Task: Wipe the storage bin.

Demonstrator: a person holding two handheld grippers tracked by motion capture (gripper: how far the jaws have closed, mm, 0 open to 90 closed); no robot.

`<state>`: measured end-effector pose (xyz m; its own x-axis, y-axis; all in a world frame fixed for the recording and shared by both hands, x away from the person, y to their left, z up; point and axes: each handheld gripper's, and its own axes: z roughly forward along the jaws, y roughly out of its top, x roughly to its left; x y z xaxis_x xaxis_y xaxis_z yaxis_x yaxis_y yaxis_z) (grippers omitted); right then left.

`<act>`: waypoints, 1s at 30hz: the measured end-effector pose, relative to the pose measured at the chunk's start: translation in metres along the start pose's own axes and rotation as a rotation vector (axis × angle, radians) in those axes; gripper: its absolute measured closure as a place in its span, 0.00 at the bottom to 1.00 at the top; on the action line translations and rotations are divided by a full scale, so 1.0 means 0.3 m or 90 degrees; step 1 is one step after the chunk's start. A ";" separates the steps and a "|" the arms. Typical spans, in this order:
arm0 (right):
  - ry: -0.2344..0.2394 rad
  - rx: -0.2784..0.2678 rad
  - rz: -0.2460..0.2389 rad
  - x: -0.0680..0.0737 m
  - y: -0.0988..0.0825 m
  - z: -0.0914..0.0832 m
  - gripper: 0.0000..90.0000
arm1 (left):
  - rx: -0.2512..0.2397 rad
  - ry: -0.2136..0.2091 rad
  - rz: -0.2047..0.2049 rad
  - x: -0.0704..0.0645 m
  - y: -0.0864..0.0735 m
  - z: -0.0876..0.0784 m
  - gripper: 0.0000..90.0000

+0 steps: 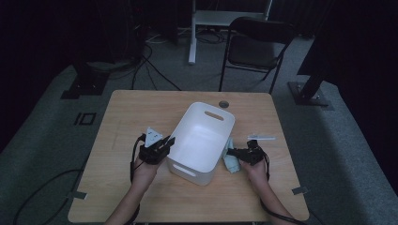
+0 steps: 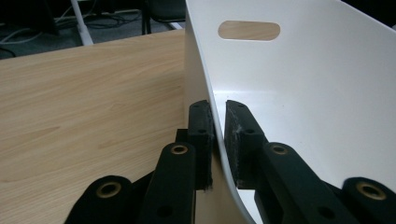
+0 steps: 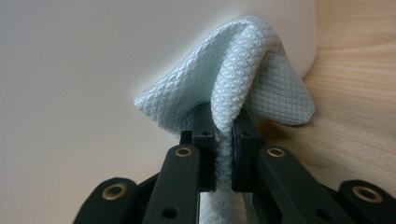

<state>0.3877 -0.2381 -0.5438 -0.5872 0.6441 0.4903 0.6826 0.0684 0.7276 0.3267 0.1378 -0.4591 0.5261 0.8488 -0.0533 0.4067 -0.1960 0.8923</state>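
Left hand-held gripper (image 2: 219,140) pinches bin wall (image 2: 201,60); right hand-held gripper (image 3: 224,154) apparently clamps cloth (image 3: 233,79).

Both forearms are showing bare, with no sleeves in sight. Each hand is carrying a matte black claw: the left claw (image 1: 165,143) is wearing a pale grey three-cornered plate (image 1: 151,136) on top, the right claw (image 1: 231,152) is looking all black from above. A thin black cable (image 1: 133,157) is trailing from each one back along the arm. Up close, flat black link bars are running to two squared black jaws; brass-ringed pivot holes (image 2: 179,149) are shining on the bars, with smaller plain holes beside them. The pads (image 2: 238,140) are looking rough and a little scuffed at the edges.
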 end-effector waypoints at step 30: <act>0.059 -0.052 -0.064 0.128 0.021 -0.081 0.93 | 0.002 0.019 0.014 -0.015 0.004 0.004 0.92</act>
<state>0.3588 -0.2316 -0.5087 -0.6911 0.5637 0.4523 0.5825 0.0639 0.8103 0.3256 0.1331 -0.4582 0.5119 0.8588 -0.0206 0.3982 -0.2160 0.8915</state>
